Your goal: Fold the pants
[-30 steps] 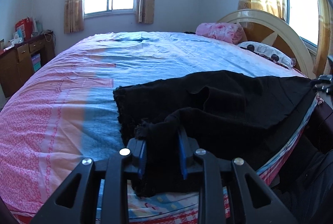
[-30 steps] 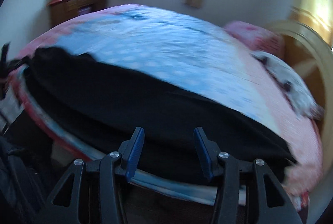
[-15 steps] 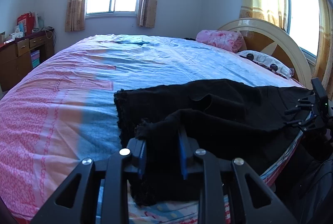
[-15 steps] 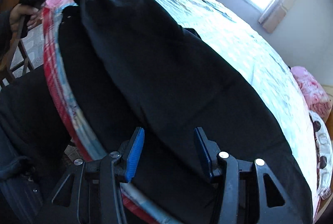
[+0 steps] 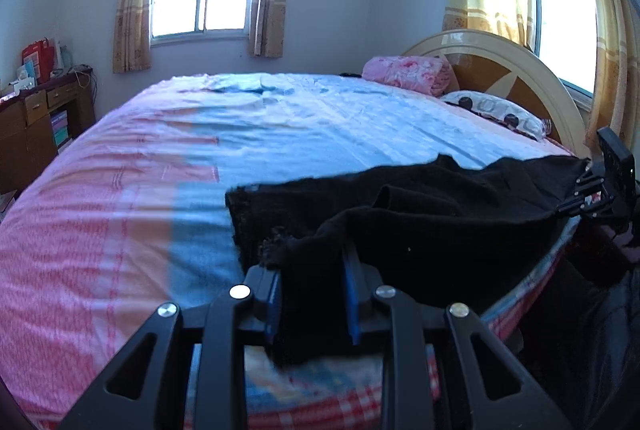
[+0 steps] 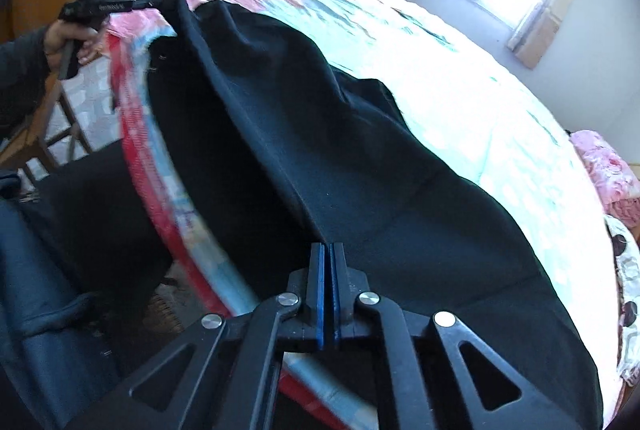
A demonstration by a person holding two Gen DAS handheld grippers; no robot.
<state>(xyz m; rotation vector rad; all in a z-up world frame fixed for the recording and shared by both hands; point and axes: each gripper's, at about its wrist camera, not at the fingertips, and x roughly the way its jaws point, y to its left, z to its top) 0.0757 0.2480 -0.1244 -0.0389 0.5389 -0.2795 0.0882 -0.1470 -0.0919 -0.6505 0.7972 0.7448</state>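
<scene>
Black pants [image 5: 420, 214] lie along the near edge of the bed [image 5: 280, 134], partly hanging over it. My left gripper [image 5: 312, 282] is shut on the frayed hem end of a pant leg. My right gripper [image 6: 328, 262] is shut on a fold of the pants [image 6: 360, 150] near the waist end, blue pads pressed together. The fabric runs taut between the two. The right gripper shows in the left wrist view [image 5: 600, 190] at the far right, and the left gripper shows in the right wrist view [image 6: 112, 4] at the upper left, held by a hand.
A pink folded blanket [image 5: 408, 74] and a spotted pillow [image 5: 496, 110] lie by the wooden headboard [image 5: 500, 58]. A wooden dresser [image 5: 36, 118] stands left of the bed. The person's dark trousers [image 6: 48, 290] are close to the bed's edge.
My right gripper has closed from open onto the pants' edge. The left gripper keeps its hold on the hem and has lifted slightly.
</scene>
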